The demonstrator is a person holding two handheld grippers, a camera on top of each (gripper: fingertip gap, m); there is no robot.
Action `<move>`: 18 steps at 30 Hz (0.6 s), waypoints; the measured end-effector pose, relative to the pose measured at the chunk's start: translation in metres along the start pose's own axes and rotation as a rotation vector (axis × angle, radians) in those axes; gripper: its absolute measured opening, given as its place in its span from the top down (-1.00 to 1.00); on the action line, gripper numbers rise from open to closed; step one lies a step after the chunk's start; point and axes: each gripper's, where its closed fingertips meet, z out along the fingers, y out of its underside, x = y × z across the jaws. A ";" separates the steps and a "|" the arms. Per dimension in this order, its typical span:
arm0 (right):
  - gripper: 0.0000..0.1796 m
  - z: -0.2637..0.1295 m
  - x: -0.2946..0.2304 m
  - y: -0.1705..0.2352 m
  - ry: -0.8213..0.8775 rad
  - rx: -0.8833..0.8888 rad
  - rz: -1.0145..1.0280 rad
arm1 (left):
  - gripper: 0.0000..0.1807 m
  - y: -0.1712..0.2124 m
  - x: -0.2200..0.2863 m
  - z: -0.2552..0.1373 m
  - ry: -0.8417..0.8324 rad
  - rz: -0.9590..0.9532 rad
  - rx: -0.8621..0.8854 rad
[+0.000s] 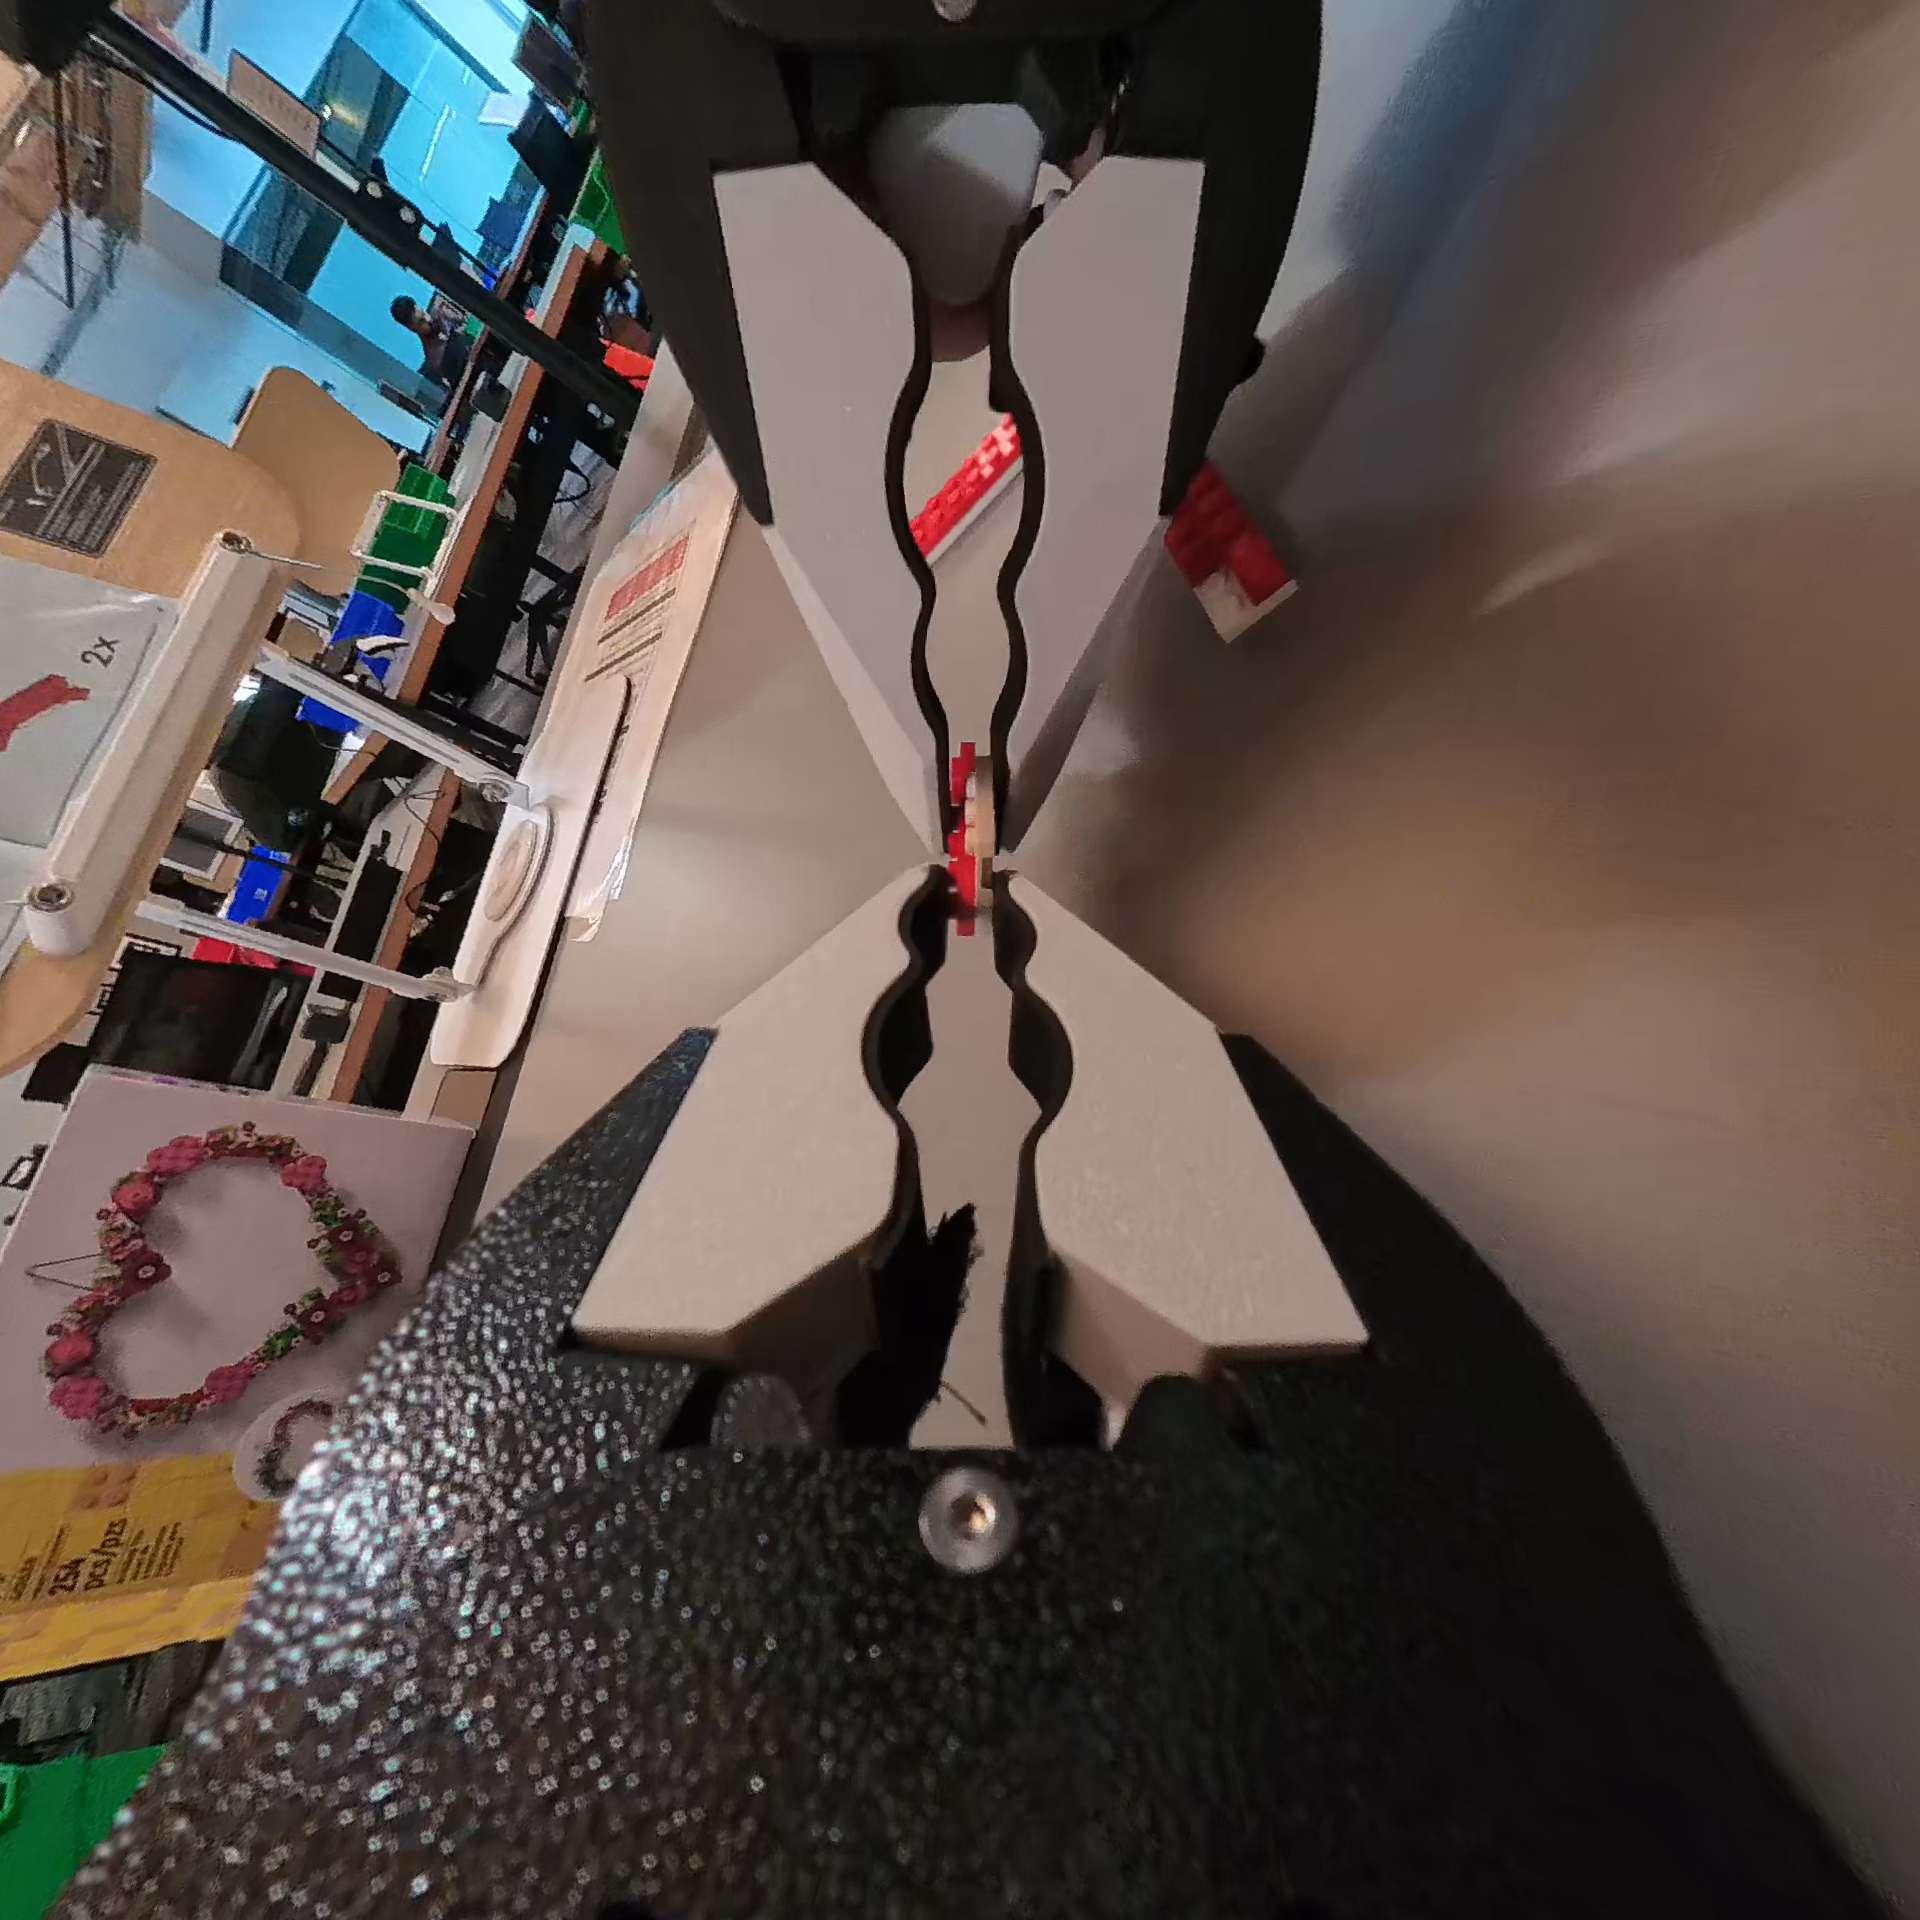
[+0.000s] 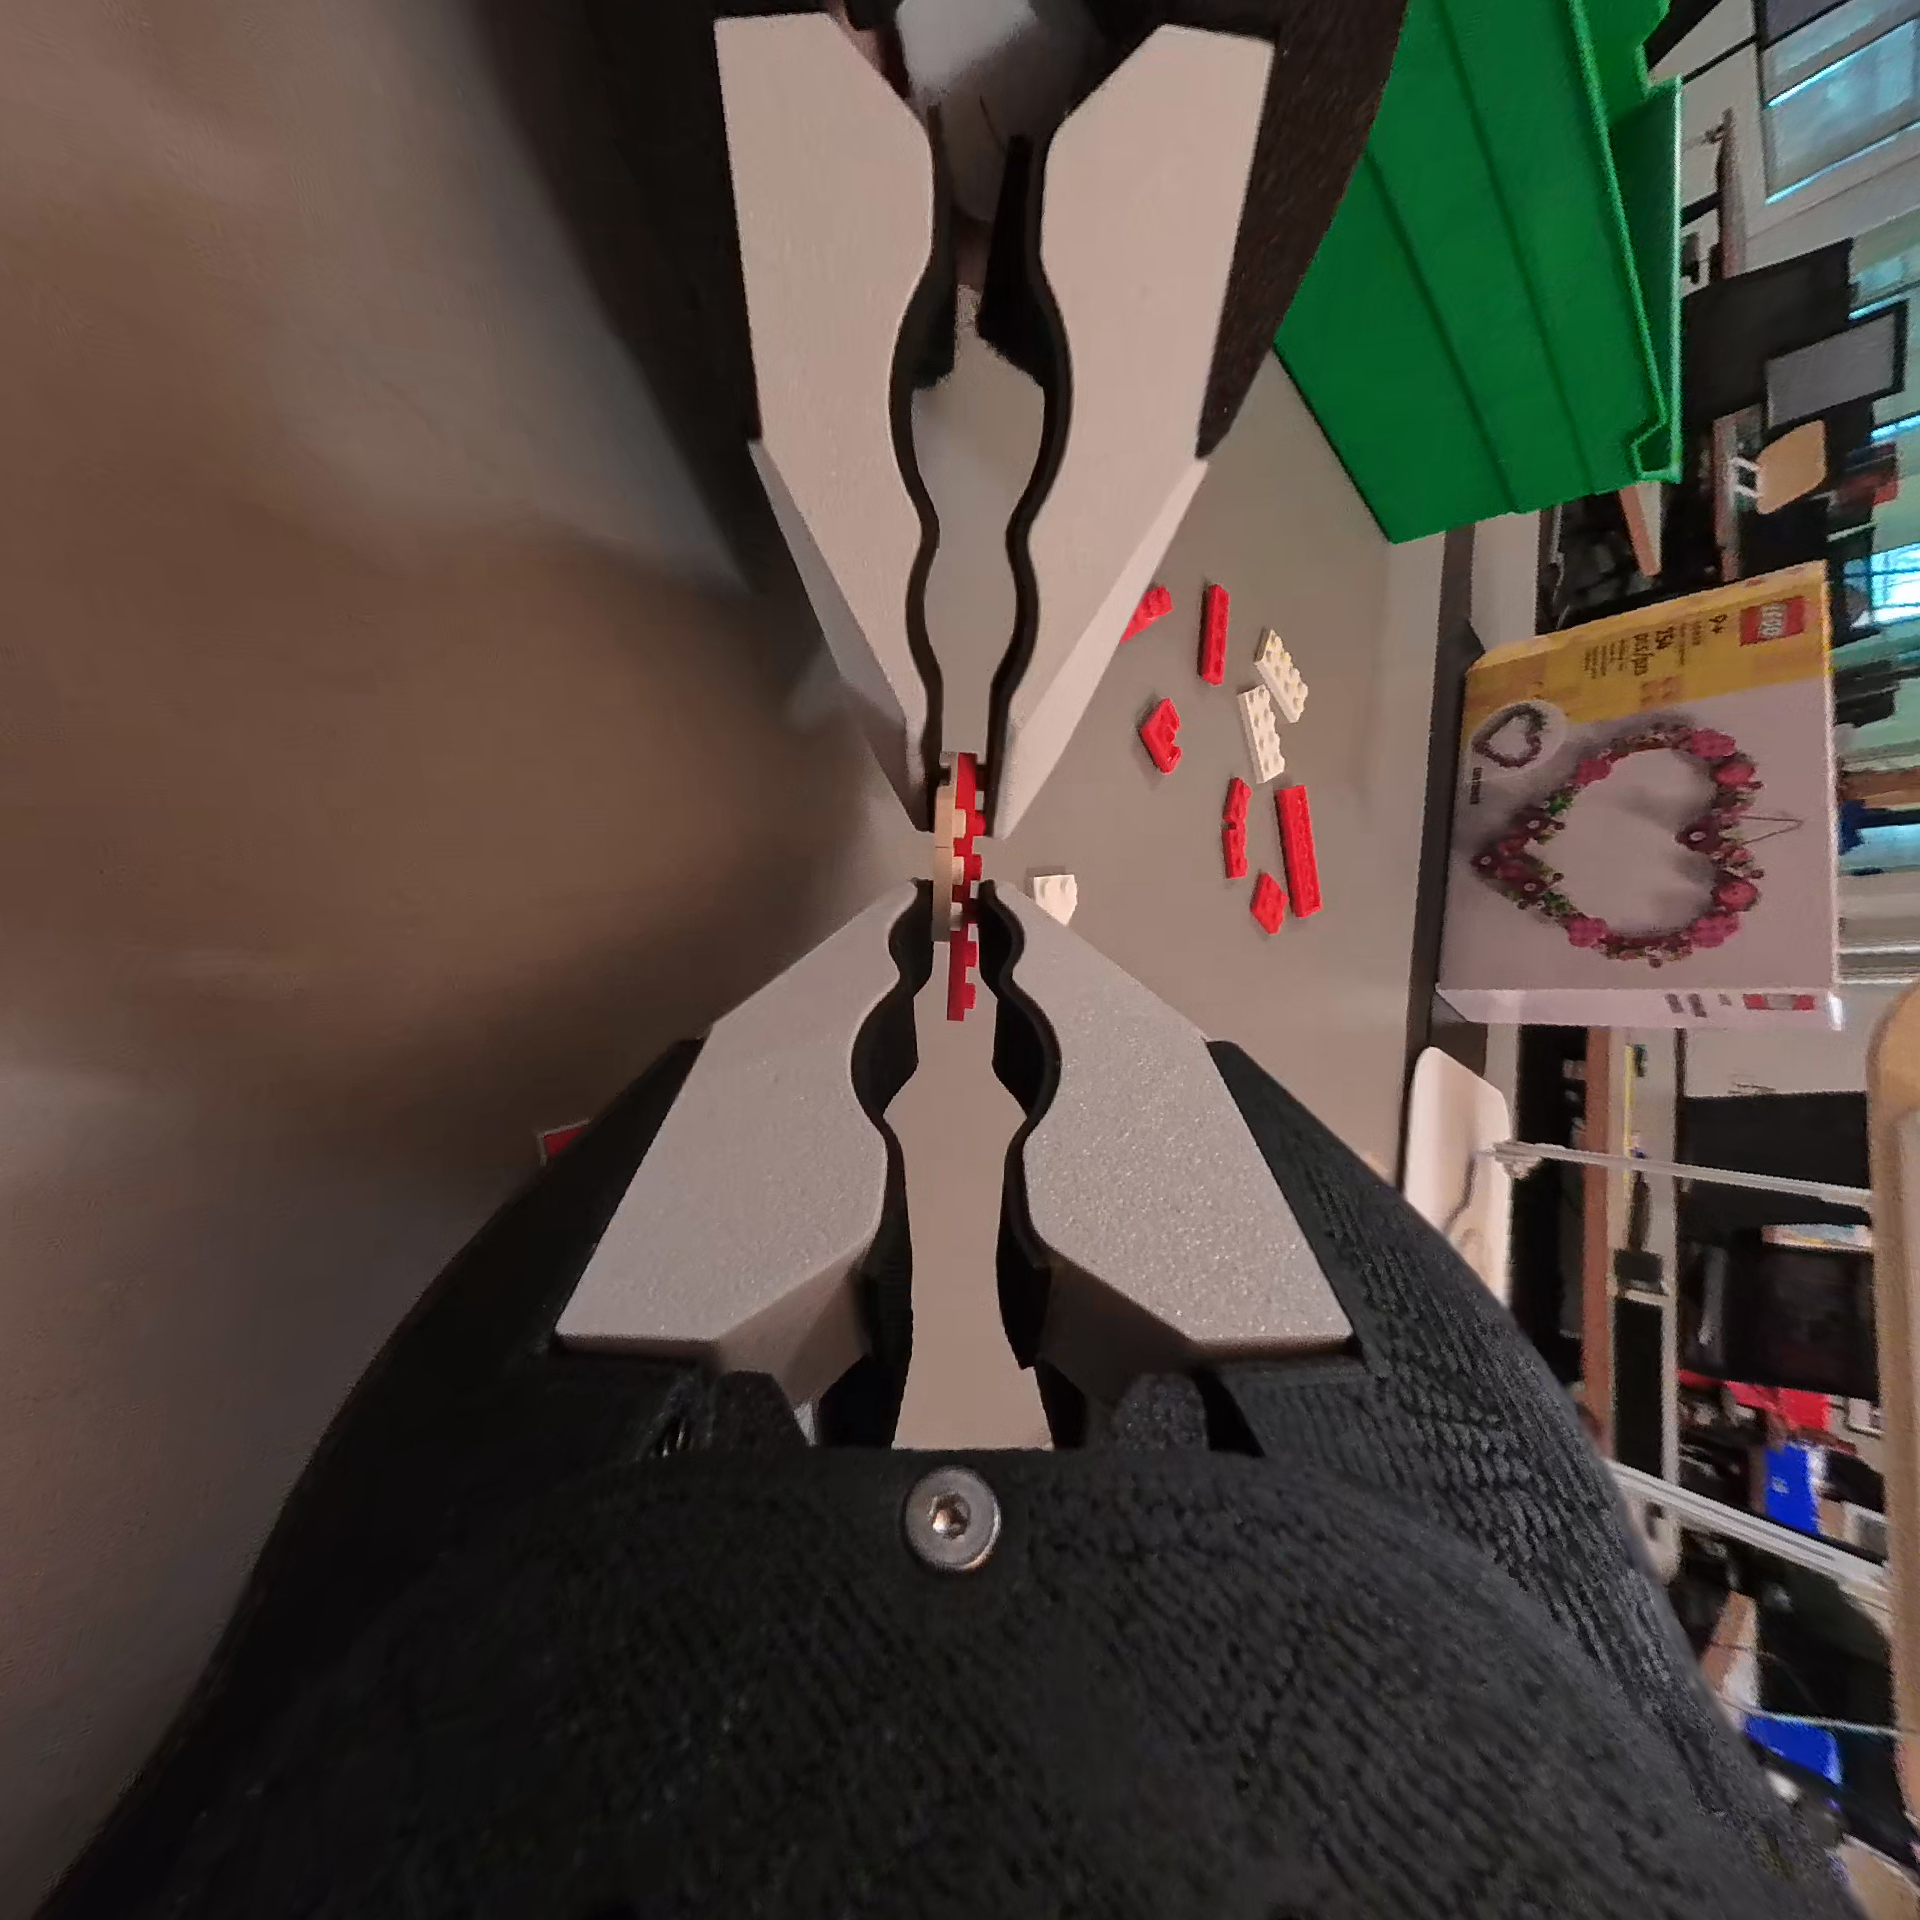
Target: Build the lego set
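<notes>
A small assembly of red plates and a tan piece (image 1: 966, 821) is held edge-on above the grey table. My left gripper (image 1: 964, 894) comes up from the bottom of the left wrist view and is shut on its near end. My right gripper (image 1: 971, 805) comes down from the top and grips the far end, tip to tip with the left. In the right wrist view the same assembly (image 2: 961, 862) sits between my right gripper (image 2: 951, 904) below and the left gripper (image 2: 961, 800) above. Both pairs of jaws are pinched on it.
Loose red plates (image 2: 1299, 862) and white plates (image 2: 1262, 732) lie on the grey table (image 2: 1195, 1039) near the set's box (image 2: 1642, 810). A green bin (image 2: 1455, 260) stands behind them. The left wrist view shows a red and white block (image 1: 1226, 551), a long red plate (image 1: 966, 488) and the box (image 1: 208, 1278).
</notes>
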 end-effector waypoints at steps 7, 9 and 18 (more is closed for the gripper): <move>0.88 -0.002 0.006 -0.003 0.073 0.032 -0.071 | 0.93 -0.002 -0.008 -0.004 -0.039 0.088 -0.008; 0.77 -0.004 0.006 0.000 0.061 0.037 -0.073 | 0.93 -0.003 -0.010 -0.008 -0.053 0.118 0.013; 0.81 -0.016 0.000 0.002 -0.063 0.122 -0.005 | 0.93 -0.010 -0.005 -0.017 -0.049 0.234 0.101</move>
